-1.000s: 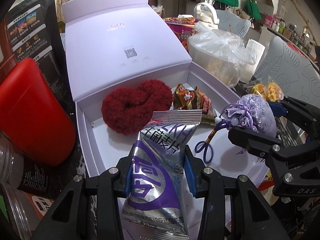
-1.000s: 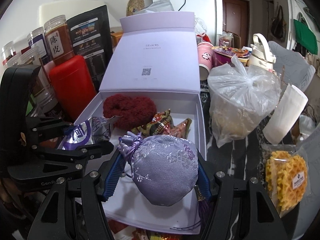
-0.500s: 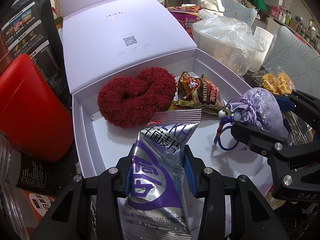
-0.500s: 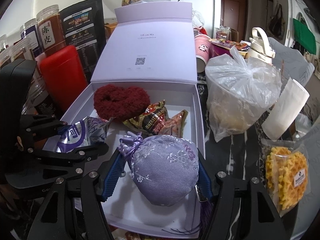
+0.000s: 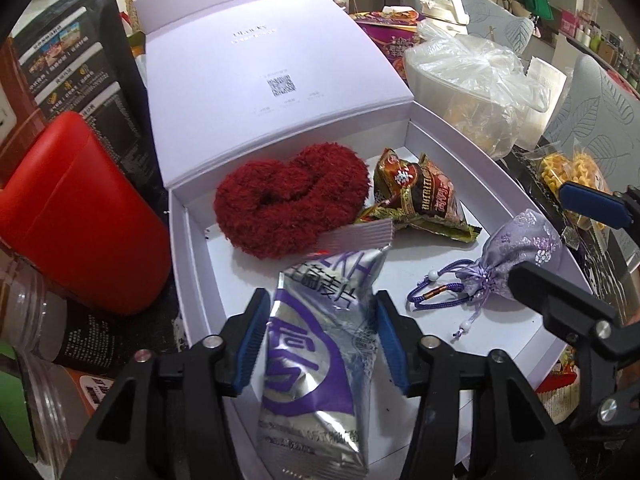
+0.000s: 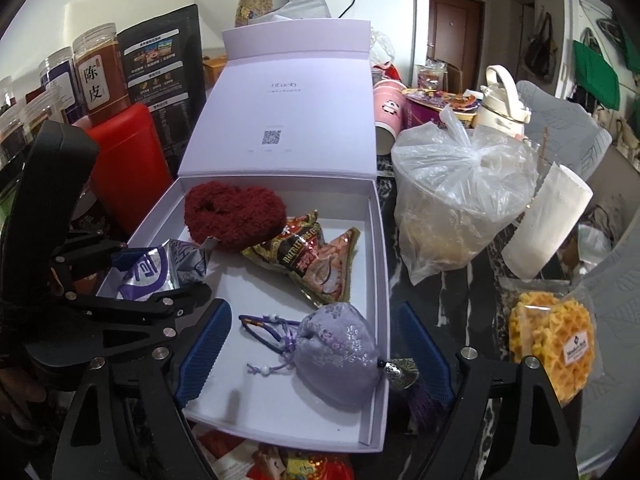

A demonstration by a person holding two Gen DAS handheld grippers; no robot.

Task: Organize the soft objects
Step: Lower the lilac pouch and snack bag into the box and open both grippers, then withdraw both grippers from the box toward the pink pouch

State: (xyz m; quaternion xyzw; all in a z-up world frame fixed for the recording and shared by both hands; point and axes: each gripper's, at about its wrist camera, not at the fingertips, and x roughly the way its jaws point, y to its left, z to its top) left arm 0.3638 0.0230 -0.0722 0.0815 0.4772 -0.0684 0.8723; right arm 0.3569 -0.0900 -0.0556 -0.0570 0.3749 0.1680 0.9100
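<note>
Currently both grippers hover over the open lilac box [image 6: 382, 264], each letting go of a soft item.

Left gripper [image 5: 318, 344]: jaws opening, the silver-and-purple snack packet [image 5: 320, 360] between the blue pads; a gap shows at the right pad, the left pad is at the packet's edge. Packet's long axis runs straight out along the fingers, its crimped top near the red fluffy piece [image 5: 290, 200]. Its lower end hangs at the box's near wall; whether it rests on the floor I cannot tell.

Right gripper [image 6: 316, 350]: jaws opening, wide, both pads clear of the lilac drawstring pouch [image 6: 340, 354]. Pouch lies on the box floor against the right wall, cord trailing toward the left gripper, tassel end at the wall.

Judgement: the coming move is a straight retreat of each hand; the packet may tip as the left backs off.

View differences: the right wrist view shows the pouch's tassel and metal cap; the left wrist view hides these behind the right gripper's finger but shows the packet's full length. Brown triangular snack packets [image 6: 308, 258] lie mid-box in both.
</note>
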